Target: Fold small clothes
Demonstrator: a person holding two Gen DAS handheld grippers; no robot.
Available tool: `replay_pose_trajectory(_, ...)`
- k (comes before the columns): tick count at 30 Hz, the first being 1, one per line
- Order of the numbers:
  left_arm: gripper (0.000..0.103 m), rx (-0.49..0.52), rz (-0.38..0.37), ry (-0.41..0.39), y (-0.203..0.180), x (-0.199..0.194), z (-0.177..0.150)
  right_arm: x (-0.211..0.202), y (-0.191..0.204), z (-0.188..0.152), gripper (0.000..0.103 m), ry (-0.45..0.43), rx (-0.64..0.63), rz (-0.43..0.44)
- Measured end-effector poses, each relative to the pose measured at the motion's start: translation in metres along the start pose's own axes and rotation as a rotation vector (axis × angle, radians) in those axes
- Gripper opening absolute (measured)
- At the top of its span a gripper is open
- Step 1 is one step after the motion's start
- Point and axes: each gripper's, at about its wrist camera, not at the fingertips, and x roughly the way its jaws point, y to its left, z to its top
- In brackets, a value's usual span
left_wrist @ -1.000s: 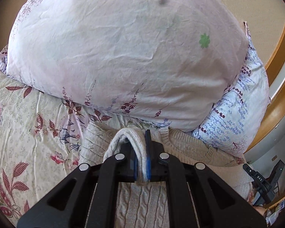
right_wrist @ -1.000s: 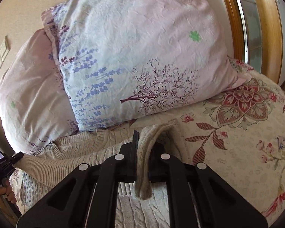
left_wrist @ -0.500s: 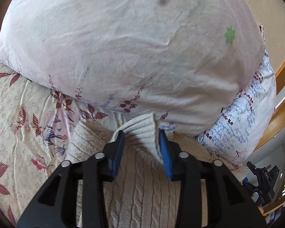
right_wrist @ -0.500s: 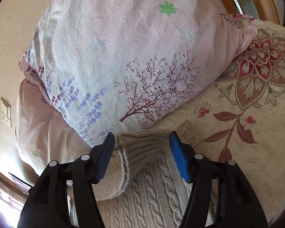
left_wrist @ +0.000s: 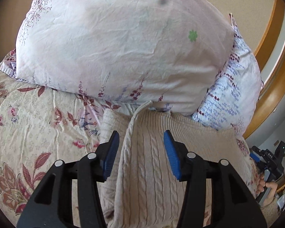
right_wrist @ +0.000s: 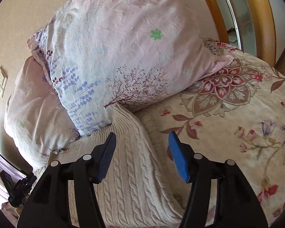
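Observation:
A beige cable-knit sweater lies on the floral bedspread, its far edge against the pillows. My left gripper is open and empty just above its left folded edge, which ends in a small point near the pillow. The sweater also shows in the right wrist view, folded over with a ribbed band at its top. My right gripper is open and empty above the sweater's right part. The right gripper also shows at the far right of the left wrist view, held by a hand.
Two floral pillows stand at the head of the bed: a pale pink one and a white-and-lilac one. The floral bedspread spreads around the sweater. A wooden frame and a wall switch are behind.
Both grippers were shut on folds of the sweater a second ago. Both have opened, let the sweater drop flat on the bed, and drawn back a little.

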Motion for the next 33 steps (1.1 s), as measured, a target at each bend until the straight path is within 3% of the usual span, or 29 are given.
replay_pose_trajectory(4, 0.047, 0.077, 0.031, 0.053, -0.004, 0.003, -0.019, 0.008, -0.005, -0.011, 0.048, 0.078, -0.04, -0.014)
replay_pose_trajectory(8, 0.047, 0.084, 0.05, 0.084, -0.002, 0.008, -0.028, 0.015, -0.004, -0.021, 0.042, 0.14, -0.057, -0.002)
replay_pose_trajectory(10, 0.046, 0.082, 0.062, 0.099, 0.001, 0.01, -0.033, 0.019, 0.0, -0.026, 0.032, 0.163, -0.077, -0.002)
replay_pose_trajectory(15, 0.035, 0.099, 0.077, 0.12, 0.0, 0.016, -0.039, 0.018, 0.008, -0.03, 0.019, 0.158, -0.127, -0.014)
replay_pose_trajectory(17, 0.031, 0.095, 0.07, 0.128, 0.0, 0.018, -0.039, 0.018, 0.008, -0.03, 0.019, 0.156, -0.129, -0.011)
replay_pose_trajectory(25, 0.033, 0.091, 0.083, 0.14, 0.0, 0.023, -0.041, 0.023, 0.004, -0.032, 0.019, 0.182, -0.123, -0.005)
replay_pose_trajectory(27, 0.024, 0.077, 0.069, 0.142, 0.002, 0.022, -0.041, 0.02, 0.005, -0.032, 0.014, 0.166, -0.138, -0.005)
replay_pose_trajectory(28, 0.01, 0.066, 0.056, 0.144, 0.003, 0.021, -0.041, 0.018, 0.006, -0.032, 0.013, 0.158, -0.142, 0.0)
replay_pose_trajectory(33, 0.008, 0.007, 0.002, 0.125, 0.011, 0.011, -0.038, 0.003, 0.01, -0.031, 0.011, 0.114, -0.135, 0.027)
